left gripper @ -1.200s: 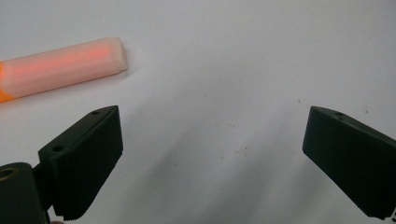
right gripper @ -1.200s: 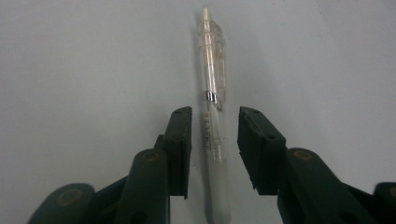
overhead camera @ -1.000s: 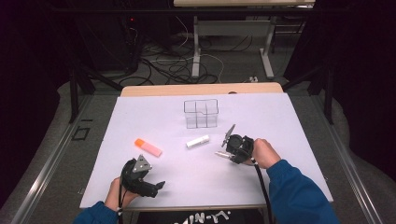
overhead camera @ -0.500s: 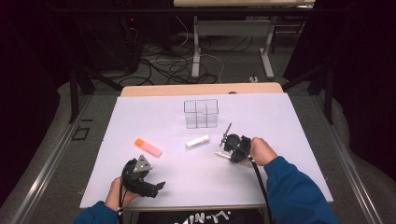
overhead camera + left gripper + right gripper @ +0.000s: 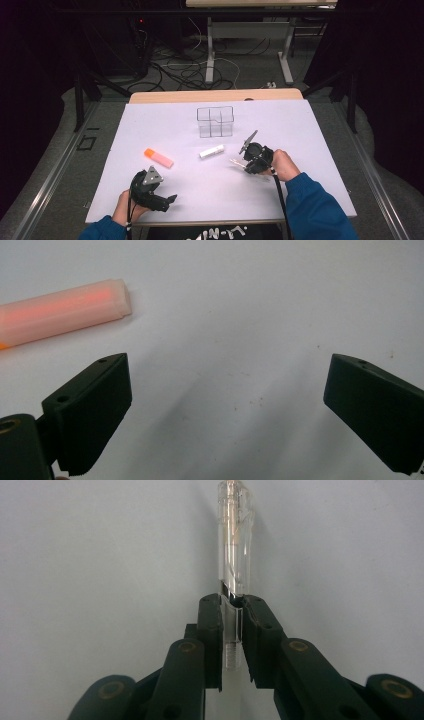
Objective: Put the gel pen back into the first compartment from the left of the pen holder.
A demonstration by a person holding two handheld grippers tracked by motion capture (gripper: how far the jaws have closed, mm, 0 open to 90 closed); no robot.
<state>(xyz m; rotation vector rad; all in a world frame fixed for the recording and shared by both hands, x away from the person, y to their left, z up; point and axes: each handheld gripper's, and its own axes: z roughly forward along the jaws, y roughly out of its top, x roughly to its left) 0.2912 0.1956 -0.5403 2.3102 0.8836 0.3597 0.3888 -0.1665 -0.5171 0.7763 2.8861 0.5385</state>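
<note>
1. Between the jaws of the right gripper (image 5: 231,630), in the right gripper view, sits a clear plastic pen cap (image 5: 233,545); the jaws are pressed onto its lower part, and the rest of it, with its clip, sticks out past the tips over the white surface.
2. In the high view the right gripper (image 5: 246,156) is held by the person's right hand (image 5: 283,165) low over the white sheet (image 5: 310,130), right of the middle, with the blue sleeve (image 5: 315,210) running back to the near edge.
3. The left gripper (image 5: 225,405) has its jaws spread wide in the left gripper view, with nothing but bare white sheet between them.
4. Beyond its one jaw, at the upper left of that view, lies an orange highlighter (image 5: 65,310) flat on the sheet, apart from the jaw.
5. In the high view the left gripper (image 5: 167,200) rests near the front edge of the sheet, held by the left hand (image 5: 127,210).
6. The orange highlighter (image 5: 158,157) lies just beyond it; a white capped marker (image 5: 212,151) lies near the middle, between the highlighter and the right gripper, touching neither.
7. Farther back stands a clear box with compartments (image 5: 215,121); whether anything lies in it cannot be told.
8. The sheet covers a wooden table (image 5: 215,95), whose far edge shows bare.
</note>
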